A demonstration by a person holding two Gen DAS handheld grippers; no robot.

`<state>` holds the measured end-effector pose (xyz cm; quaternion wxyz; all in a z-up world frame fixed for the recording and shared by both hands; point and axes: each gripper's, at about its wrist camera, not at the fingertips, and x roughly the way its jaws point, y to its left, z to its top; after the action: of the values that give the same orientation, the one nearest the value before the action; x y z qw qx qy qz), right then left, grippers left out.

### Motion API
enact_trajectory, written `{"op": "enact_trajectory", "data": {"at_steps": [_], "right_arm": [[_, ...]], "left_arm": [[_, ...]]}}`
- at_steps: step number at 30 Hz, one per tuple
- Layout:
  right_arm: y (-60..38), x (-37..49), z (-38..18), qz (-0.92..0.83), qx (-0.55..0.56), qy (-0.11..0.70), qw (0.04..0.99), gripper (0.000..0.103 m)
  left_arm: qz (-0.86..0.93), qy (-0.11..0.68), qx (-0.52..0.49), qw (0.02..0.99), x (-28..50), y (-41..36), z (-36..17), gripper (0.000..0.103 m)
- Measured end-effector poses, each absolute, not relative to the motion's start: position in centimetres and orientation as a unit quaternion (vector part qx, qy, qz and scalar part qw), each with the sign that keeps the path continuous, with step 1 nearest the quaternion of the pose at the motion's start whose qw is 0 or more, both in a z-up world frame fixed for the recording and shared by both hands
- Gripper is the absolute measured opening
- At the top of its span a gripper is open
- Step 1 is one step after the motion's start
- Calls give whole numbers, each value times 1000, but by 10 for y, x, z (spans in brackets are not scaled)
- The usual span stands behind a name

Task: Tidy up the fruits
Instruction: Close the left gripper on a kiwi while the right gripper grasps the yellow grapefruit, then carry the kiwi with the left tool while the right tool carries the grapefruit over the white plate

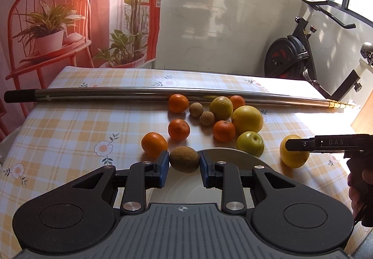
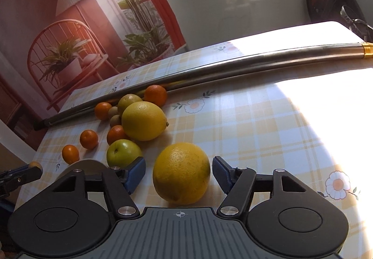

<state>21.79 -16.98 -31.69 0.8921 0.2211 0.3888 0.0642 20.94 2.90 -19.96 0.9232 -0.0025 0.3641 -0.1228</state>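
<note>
Blue-padded left tongs point(image 1: 184, 163) are closed on a brown kiwi point(image 1: 184, 159), both pads pressed against its sides, above the near rim of a pale plate point(image 1: 233, 156); most of that plate is hidden behind the tongs' body, so what lies on it cannot be made out. Just left of the kiwi sits a mandarin point(image 1: 154, 144), partly covered by the left pad. Farther back, a cluster of mandarins, two small brown fruits, a green apple point(image 1: 250, 143) and a large lemon point(image 1: 247, 119) lies on the checked desk point(image 1: 70, 123) in front of a long metal pole point(image 1: 139, 93). To the right, the right tongs point(image 2: 178, 175) stand wide open around a yellow citrus fruit point(image 2: 181, 172), with a clear gap at each pad and no contact visible. In the left wrist view that fruit is half hidden by the right tongs' finger, and a hand at the far right edge is cut off.
</note>
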Motion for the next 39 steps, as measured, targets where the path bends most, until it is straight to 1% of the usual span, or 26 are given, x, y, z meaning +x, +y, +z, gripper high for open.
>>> {"op": "enact_trajectory", "data": {"at_steps": [9,20,25,30,34,39], "right_arm": [[-176,223,-329,58,257,406,875,51],[-173,222,-325,56,243,408,878,50],[-168,215,-320,50,248,405,879,50],[-156,206,-306,64,209,394,893,50],[-136,201,-291,91,153,383,907,50],[-120,198,-281,121,122,379,909,50]], "left_arm": [[-123,380,3,917,210,29,-209,30],[-129,390,12,912,208,23,-212,30],[-137,396,-1,908,208,23,-213,30],[-141,395,-2,908,204,23,-213,30],[-144,396,-5,907,201,28,-214,30],[-137,407,-10,903,198,33,-221,30]]}}
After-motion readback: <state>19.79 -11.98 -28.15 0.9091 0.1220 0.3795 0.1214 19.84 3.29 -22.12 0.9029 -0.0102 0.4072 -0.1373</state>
